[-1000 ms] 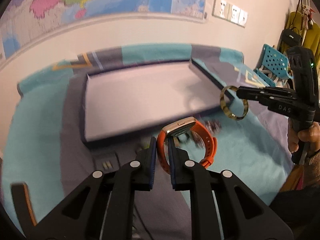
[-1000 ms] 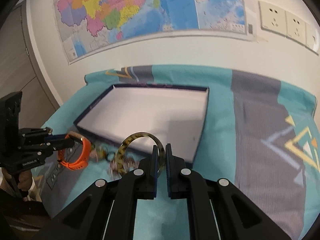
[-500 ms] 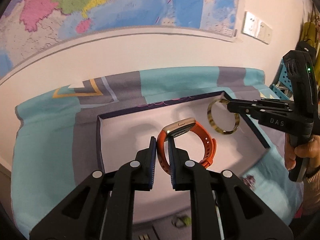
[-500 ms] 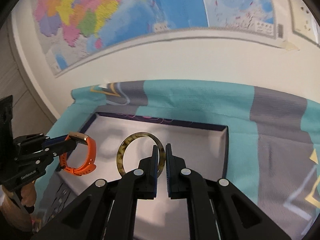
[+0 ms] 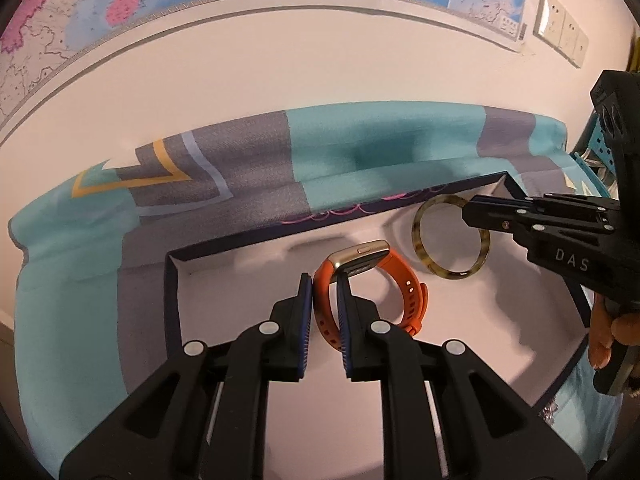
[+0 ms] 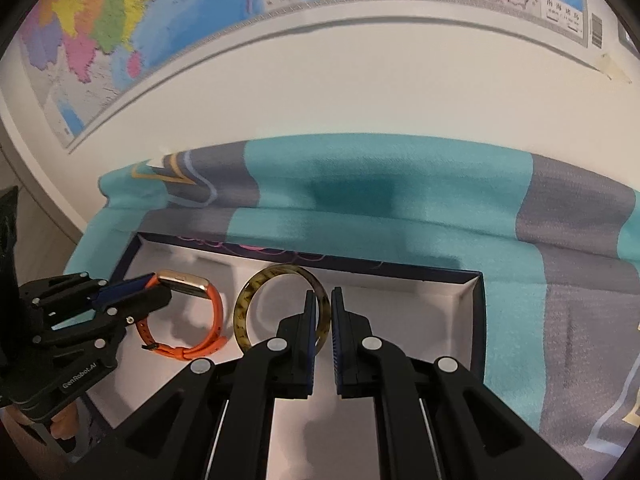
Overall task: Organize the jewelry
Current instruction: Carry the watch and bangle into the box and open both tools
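Note:
My left gripper [image 5: 323, 284] is shut on the strap of an orange wristband watch [image 5: 400, 280] with a gold case, held just above the white floor of a shallow dark-rimmed box [image 5: 172, 292]. My right gripper [image 6: 323, 300] is shut on a tortoiseshell bangle [image 6: 256, 292], upright over the same box [image 6: 478, 320], near its far wall. In the left wrist view the bangle [image 5: 424, 256] and the right gripper [image 5: 470, 212] stand to the right of the watch. From the right wrist camera, the watch [image 6: 212, 312] and the left gripper [image 6: 154, 288] appear at left.
The box lies on a teal and grey patterned cloth [image 5: 360, 148] that runs up to a pale wall [image 6: 360, 80] with a map [image 6: 120, 12] and sockets [image 5: 560, 28]. A person's fingers [image 5: 604, 336] grip the right handle. Small loose pieces [image 5: 552, 412] lie outside the box's right edge.
Both grippers moved forward over the box and lower, carrying the watch and the bangle. The box's far wall and the cloth behind it now fill more of both views.

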Motion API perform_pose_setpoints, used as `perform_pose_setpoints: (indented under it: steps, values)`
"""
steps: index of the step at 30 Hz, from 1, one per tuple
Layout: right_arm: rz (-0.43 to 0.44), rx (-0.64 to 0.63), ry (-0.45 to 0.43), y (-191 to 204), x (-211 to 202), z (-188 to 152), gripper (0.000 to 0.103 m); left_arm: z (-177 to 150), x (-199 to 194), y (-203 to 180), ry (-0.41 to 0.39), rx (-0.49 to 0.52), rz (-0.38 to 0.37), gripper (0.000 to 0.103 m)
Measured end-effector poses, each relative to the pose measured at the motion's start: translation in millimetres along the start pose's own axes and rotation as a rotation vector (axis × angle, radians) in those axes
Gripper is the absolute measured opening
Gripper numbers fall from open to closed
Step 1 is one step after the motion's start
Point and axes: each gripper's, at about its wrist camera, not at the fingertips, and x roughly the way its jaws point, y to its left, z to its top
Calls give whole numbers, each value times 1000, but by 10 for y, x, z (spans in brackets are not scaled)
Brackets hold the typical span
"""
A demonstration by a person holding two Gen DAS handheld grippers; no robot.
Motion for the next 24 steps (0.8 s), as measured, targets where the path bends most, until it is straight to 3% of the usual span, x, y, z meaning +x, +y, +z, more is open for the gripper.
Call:
perform_pose_setpoints:
  steps: [9, 12, 14, 19, 24]
  values:
    - [-18, 20, 0, -30, 10, 18, 10, 80, 142, 39, 41, -29, 35, 14]
    - [10, -3, -35, 6, -138, -42, 17, 80, 91, 83, 22, -50, 55, 35]
    - [53, -38, -79, 59, -344, -151, 36, 45, -18, 93, -9, -49, 58, 37]
    - [130, -153, -131, 176, -828, -542, 39, -154, -456, 94, -115, -34, 60, 56]
    - [169, -263, -141, 275, -1173, -1054, 40, -509, -883, 6, -191, -4, 40, 60]
